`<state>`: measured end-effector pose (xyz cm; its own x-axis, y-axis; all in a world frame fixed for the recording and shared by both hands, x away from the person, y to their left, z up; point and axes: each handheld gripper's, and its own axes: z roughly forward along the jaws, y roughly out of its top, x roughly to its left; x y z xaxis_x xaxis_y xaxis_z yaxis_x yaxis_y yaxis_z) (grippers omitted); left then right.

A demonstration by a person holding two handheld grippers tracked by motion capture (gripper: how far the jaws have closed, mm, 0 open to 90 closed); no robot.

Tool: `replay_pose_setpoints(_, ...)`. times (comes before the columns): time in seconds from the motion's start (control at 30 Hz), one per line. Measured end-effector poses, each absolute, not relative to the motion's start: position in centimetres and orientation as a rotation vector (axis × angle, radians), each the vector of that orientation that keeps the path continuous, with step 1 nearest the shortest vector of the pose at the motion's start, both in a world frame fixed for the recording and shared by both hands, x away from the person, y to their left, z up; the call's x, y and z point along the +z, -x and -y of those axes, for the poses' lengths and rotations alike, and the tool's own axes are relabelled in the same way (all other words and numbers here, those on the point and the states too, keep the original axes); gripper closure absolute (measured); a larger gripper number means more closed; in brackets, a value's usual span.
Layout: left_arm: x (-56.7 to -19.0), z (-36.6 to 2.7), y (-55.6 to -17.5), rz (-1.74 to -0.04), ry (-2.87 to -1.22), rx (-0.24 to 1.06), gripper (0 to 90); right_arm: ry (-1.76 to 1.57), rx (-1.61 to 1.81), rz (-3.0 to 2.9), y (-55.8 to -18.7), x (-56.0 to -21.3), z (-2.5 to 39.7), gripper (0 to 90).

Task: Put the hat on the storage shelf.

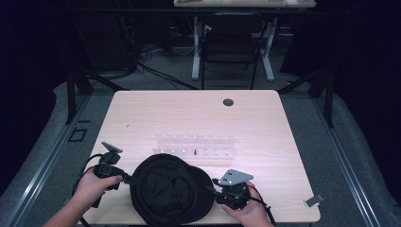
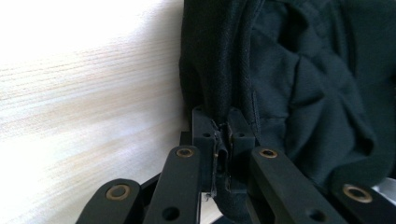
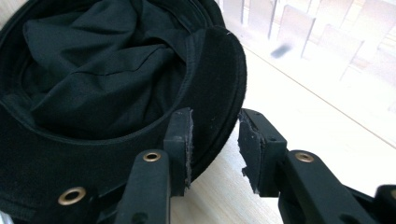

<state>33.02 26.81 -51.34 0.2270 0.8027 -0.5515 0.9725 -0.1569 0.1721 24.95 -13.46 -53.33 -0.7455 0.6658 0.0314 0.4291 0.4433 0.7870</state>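
Gripping hat (image 1: 170, 194) rim, left claw (image 2: 223, 140)

On the tabletop (image 1: 142, 113) lies 1 black hat (image 1: 170, 189), brim and crown upturned. There are 2 tongs: the left tongs (image 1: 128, 178), 1 pair, clamped on the hat's edge, and the right tongs (image 1: 213, 188), 1 pair, spread apart at the brim. 2 hands hold them, 1 each: the left hand (image 1: 92, 187) and the right hand (image 1: 248, 213). Beyond the hat stands 1 clear rack (image 1: 195, 145) with 2 rows of pegs; 1 small dark piece (image 1: 195, 152) sits in it. 1 round grommet (image 1: 228, 102) marks the far side, and 1 small grey tag (image 1: 314, 200) lies at the right corner. Behind, 1 chair (image 1: 230, 45) stands.
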Motion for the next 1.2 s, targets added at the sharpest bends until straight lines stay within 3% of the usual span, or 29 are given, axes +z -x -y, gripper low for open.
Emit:
replay_pose_setpoints(0.4, -49.2, -27.4, -32.8, -1.589, -1.898, -0.592, 85.9, -0.988, 1.198, -2.392, -25.2, -53.0, 14.7, 63.6)
replay_pose_setpoints(0.83, -47.2, -27.4, -32.9, -1.558, -1.861, -0.625, 85.8, -1.054, 1.205, -2.355, -25.6, -52.7, 16.2, 62.8)
replay_pose_setpoints(1.2, -45.0, -27.3, -32.8, -1.566, -1.729, -0.71, 85.9, -1.099, 1.216, -2.326, -25.8, -52.5, 17.3, 62.0)
